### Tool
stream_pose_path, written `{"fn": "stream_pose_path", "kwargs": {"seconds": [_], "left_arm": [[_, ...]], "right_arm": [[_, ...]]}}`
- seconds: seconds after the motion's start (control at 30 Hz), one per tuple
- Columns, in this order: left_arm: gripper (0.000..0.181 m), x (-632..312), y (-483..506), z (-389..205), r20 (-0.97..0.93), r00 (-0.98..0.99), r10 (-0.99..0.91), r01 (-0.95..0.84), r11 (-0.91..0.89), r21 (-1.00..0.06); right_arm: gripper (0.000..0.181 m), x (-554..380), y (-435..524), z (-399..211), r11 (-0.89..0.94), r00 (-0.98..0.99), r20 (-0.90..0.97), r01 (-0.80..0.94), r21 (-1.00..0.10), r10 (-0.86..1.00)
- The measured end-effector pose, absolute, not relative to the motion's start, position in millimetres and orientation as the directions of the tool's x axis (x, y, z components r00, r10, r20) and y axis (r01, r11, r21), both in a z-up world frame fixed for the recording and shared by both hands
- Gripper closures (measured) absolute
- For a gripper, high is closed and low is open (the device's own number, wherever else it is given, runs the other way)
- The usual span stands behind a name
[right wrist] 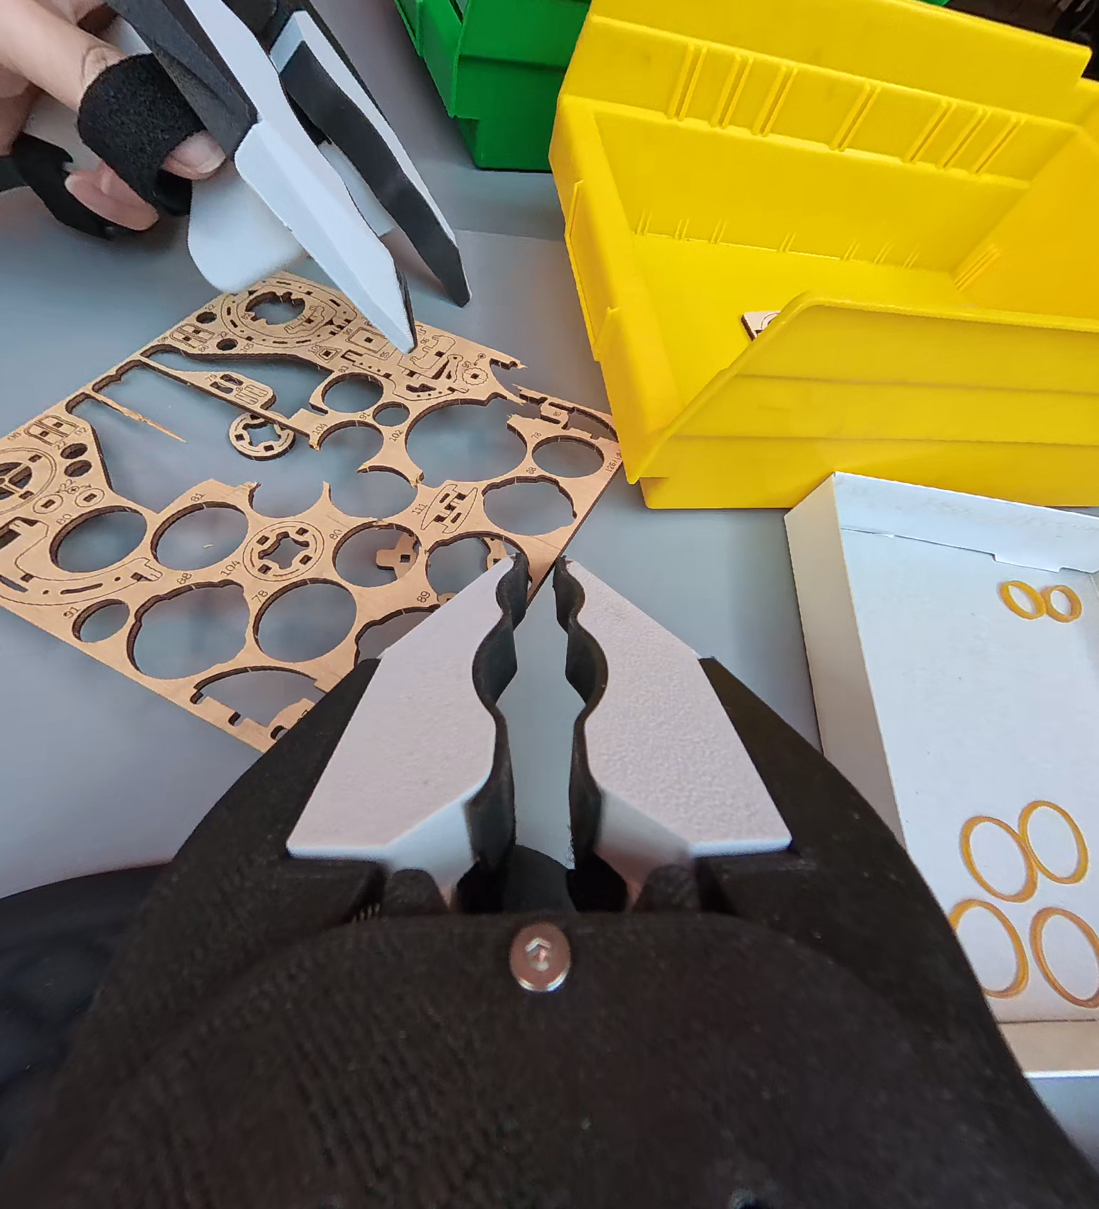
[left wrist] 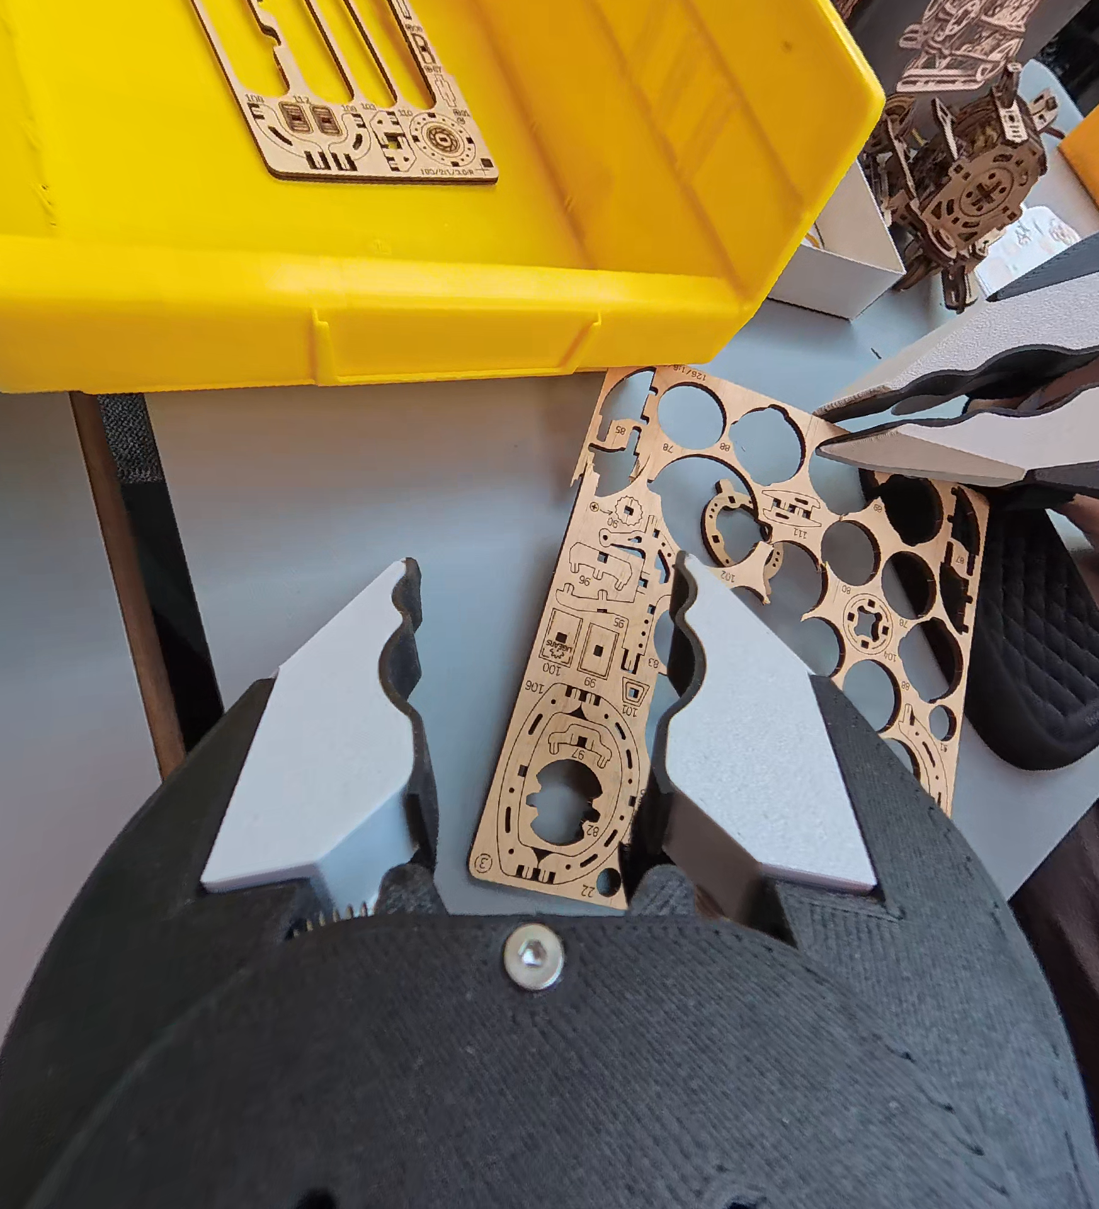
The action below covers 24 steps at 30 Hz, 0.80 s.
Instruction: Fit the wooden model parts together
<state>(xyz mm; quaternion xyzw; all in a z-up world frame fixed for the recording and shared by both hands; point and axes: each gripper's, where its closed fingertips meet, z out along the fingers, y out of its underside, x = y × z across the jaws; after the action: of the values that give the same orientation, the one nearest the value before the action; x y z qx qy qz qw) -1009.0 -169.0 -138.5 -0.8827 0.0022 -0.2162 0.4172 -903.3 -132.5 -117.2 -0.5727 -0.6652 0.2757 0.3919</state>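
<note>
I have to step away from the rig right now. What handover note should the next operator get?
Left gripper: open, empty, over the wooden parts sheet on the grey table.
Right gripper: nearly closed, empty, at the sheet's edge.
Second sheet lies in the yellow bin; rubber bands in the white tray; assembled model behind.
Done: many pieces already punched out.
Left: grasp and fit parts.

Open left tongs (left wrist: 543,585) hover over the wooden sheet (left wrist: 589,661).
</note>
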Motion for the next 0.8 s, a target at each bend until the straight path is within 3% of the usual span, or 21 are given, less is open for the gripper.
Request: {"fn": "stream_pose_path", "kwargs": {"seconds": [0.3, 0.63, 0.8], "left_arm": [[0.122, -994.3, -168.2, -139.5, 0.438, 0.854, -0.28, 0.106, -0.73, -0.675], [0.16, -982.0, -165.7, -145.9, 0.552, 0.776, -0.305, 0.055, -0.84, -0.54], [0.163, -987.1, -172.5, -146.7, 0.585, 0.764, -0.272, 0.09, -0.852, -0.515]], "right_arm": [[0.175, -902.3, -133.9, -118.7, 0.187, -0.032, 0.203, 0.554, -0.811, 0.979], [0.175, -901.4, -134.5, -127.0, 0.156, -0.027, 0.177, 0.615, -0.773, 0.984], [0.175, -906.1, -136.3, -133.0, 0.119, -0.05, 0.113, 0.647, -0.753, 0.992]]}}
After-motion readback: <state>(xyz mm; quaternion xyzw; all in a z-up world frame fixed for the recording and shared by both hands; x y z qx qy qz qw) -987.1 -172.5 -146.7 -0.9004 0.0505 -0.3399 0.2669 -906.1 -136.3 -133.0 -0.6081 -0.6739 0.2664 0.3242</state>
